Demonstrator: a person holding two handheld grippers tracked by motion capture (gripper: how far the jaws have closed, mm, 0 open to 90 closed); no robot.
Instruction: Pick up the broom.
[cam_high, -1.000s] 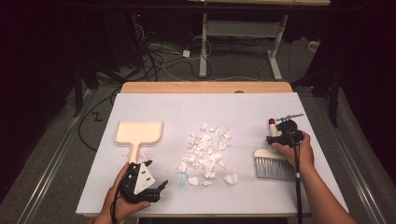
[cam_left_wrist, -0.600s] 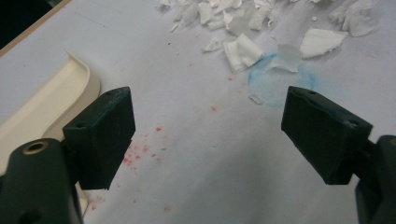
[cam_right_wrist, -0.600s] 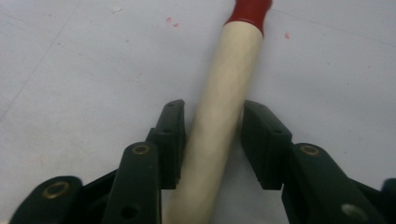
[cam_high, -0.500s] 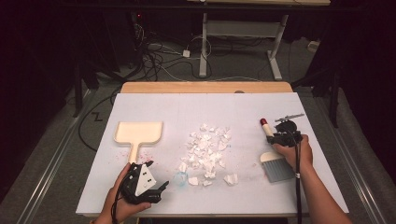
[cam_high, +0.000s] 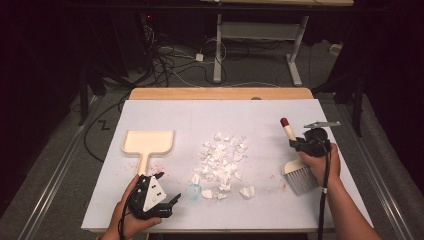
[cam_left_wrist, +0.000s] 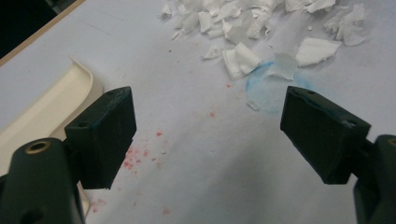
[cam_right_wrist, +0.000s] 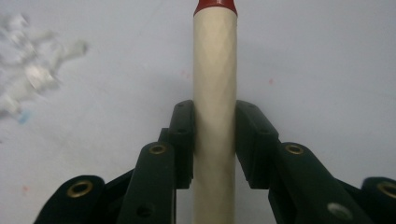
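Observation:
A heap of torn white paper scraps lies mid-table, seen close up as paper scraps in the left gripper view. A cream dustpan lies flat to the left, its handle toward me; the dustpan edge shows beside my left jaw. My left gripper stands open near the table's front, just right of the handle's end, nothing between its jaws. My right gripper is shut on the cream handle of a small brush; grey bristles point toward me, the red tip away.
The white table cover carries a blue stain and red specks in front of my left gripper. A wooden strip edges the far side. Cables and a desk frame sit on the floor beyond.
The right gripper has carried the brush toward the front and tilted it, bristles now nearer me. The left gripper shifted slightly and stays open.

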